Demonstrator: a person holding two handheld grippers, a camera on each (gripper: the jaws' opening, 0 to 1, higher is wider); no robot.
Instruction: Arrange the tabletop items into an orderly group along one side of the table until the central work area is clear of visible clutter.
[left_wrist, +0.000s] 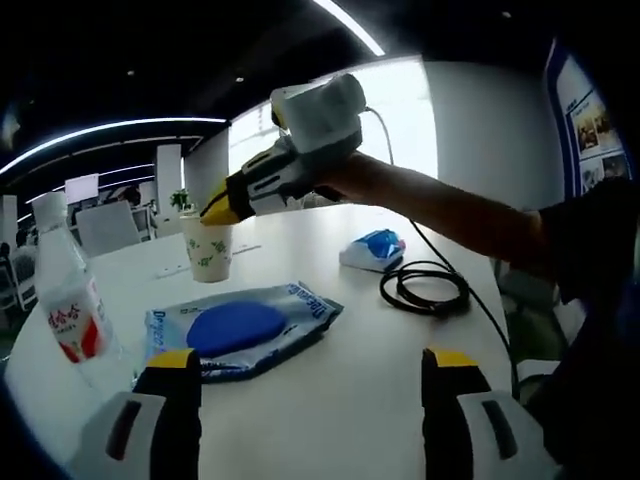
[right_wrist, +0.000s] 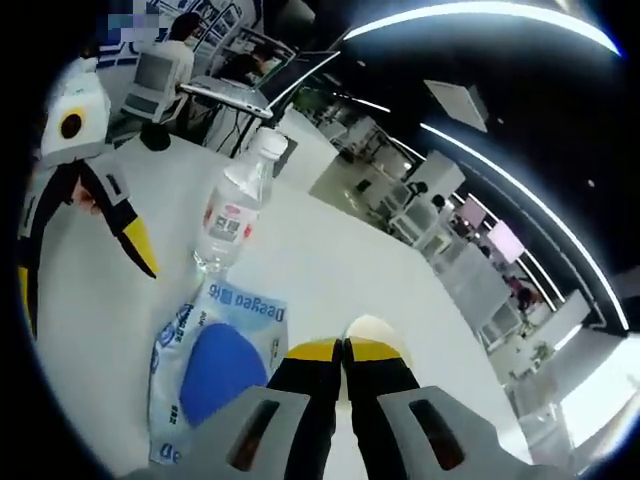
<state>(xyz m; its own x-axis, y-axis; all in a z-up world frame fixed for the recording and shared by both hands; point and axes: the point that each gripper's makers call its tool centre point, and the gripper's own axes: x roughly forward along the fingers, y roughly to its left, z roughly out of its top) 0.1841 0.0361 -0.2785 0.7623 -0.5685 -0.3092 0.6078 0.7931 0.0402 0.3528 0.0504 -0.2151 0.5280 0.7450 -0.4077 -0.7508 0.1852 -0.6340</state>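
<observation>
Right tongs (right_wrist: 343, 352) pinched on the cup (left_wrist: 208, 249) rim. Left tongs (left_wrist: 310, 372) wide open over the desk (left_wrist: 330, 400), near the wipes pack (left_wrist: 240, 327) and bottle (left_wrist: 66, 293).

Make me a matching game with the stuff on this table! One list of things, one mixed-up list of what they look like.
Things:
1. water bottle
2. paper cup
3. wipes pack
4. cable

Looks:
A. black, coiled in a loop
B. flat, with a big blue oval on top
C. clear, with a red and white label
D. white with a green print, right gripper closed on its rim

Pairs: 1-C, 2-D, 3-B, 4-A
</observation>
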